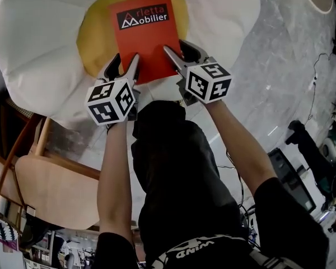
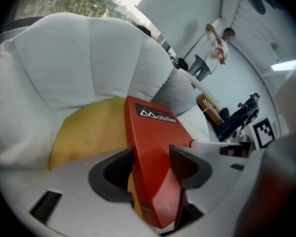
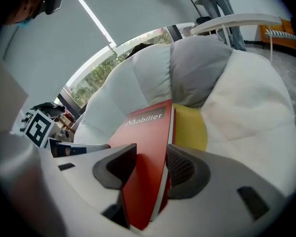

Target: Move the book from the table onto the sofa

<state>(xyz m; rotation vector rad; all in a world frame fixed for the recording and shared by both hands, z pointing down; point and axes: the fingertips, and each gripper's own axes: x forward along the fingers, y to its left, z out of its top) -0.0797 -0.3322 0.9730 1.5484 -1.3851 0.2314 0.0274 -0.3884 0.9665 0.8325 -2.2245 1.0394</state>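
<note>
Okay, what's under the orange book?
A yellow cushion on the white sofa shows past the left and top edges of the orange book. The patch directly beneath is covered; whether the book touches it can't be told.

The book (image 1: 144, 35) has a smooth, faintly glossy orange-red cover, the sofa (image 1: 39, 32) is matt white cloth around a matt yellow cushion (image 1: 95, 38), the left gripper (image 1: 127, 60) and right gripper (image 1: 176, 48) are smooth pale plastic with 2 dark ribbed pads (image 2: 119, 169) each, and the floor (image 1: 280, 66) looks like polished stone.
</note>
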